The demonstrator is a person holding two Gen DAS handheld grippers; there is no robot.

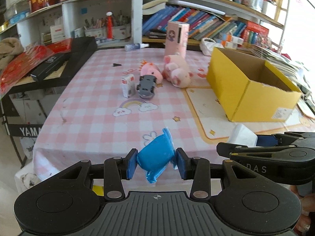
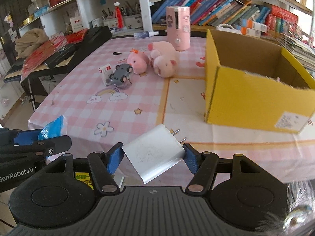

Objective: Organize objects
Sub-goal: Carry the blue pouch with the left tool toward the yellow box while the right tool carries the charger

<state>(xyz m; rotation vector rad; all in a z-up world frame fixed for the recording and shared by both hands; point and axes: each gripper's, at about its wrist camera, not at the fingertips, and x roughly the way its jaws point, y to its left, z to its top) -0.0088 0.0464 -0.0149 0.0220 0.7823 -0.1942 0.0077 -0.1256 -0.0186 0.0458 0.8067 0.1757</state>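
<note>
Both grippers are black plastic with blue finger pads: the left gripper (image 1: 157,162) shows silver pivot pins and a ribbed base; the right gripper (image 2: 152,158) matches, with a crosshair mark at six o'clock.

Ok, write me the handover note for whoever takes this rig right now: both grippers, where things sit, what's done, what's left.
Left gripper: shut on a blue pouch.
Right gripper: shut on a white charger, prongs pointing away.
Both hover over the table's near edge.
Yellow box: open, on the table at right; something furry shows just inside its near wall.
On the tablecloth: two pink plush toys, grey toy car, small white carton, pink canister.
Left: probably box both held items, then the rest.
</note>
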